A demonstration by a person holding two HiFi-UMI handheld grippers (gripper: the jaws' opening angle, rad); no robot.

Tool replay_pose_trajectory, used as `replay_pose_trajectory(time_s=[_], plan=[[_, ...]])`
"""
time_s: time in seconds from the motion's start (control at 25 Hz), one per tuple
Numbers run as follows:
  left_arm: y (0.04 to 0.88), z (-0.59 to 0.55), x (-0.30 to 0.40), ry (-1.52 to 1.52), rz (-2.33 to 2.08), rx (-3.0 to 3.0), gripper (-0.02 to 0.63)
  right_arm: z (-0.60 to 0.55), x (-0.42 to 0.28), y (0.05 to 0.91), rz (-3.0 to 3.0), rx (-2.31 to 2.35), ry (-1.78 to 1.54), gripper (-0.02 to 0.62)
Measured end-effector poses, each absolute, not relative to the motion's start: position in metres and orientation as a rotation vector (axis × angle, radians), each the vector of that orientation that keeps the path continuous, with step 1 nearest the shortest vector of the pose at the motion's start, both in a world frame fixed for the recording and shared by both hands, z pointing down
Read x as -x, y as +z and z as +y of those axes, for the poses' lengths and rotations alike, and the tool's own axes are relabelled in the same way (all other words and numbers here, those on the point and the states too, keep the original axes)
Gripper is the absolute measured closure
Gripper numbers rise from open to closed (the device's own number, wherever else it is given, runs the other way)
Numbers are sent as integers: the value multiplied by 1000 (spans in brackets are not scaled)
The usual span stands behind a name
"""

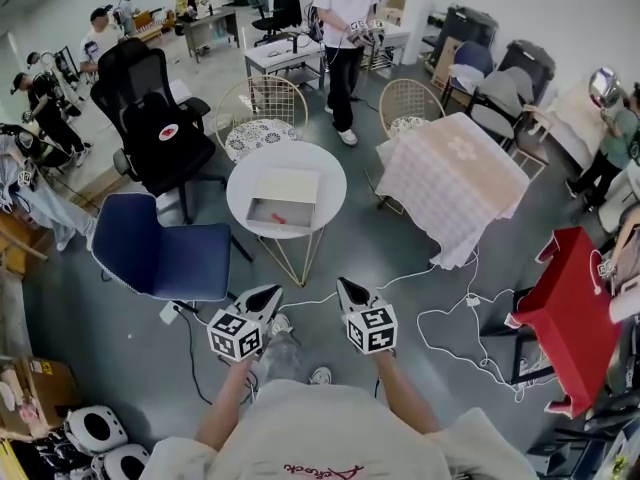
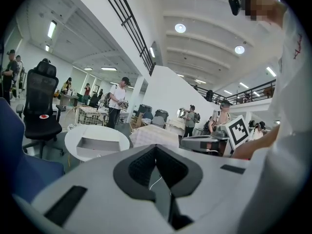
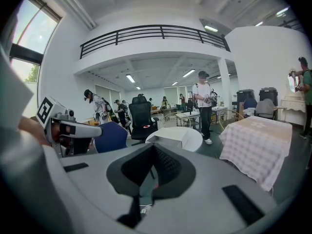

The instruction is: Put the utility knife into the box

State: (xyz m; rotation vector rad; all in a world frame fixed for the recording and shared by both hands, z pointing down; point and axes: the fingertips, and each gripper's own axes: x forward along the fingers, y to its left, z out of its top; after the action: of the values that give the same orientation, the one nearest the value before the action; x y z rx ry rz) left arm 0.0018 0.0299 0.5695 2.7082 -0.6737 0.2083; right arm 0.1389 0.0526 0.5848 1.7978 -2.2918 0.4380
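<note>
A wide hall with a grey floor [image 1: 400, 278] holds a round white worktop [image 1: 325, 173], with a blue chair [image 1: 160, 253] at its left and a black office chair [image 1: 155, 118] behind that. On the worktop stands an open box [image 1: 290, 183]. A small red thing, seemingly the utility knife [image 1: 278, 218], lies in the box's near part. The left tongs [image 1: 272, 290] and right tongs [image 1: 343, 282] hang side by side close to the person, well apart from the worktop. Both are clenched, tips together, with nothing between them
</note>
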Motion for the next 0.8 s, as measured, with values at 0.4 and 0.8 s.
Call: replay_pose_trajectory(time_s=[0.4, 0.8], plan=[[564, 43, -7, 198, -672, -2729, 595, 67, -135, 577, -2315, -1801, 419, 580], [562, 50, -14, 209, -662, -2733, 595, 72, -140, 578, -2319, -1782, 417, 580]])
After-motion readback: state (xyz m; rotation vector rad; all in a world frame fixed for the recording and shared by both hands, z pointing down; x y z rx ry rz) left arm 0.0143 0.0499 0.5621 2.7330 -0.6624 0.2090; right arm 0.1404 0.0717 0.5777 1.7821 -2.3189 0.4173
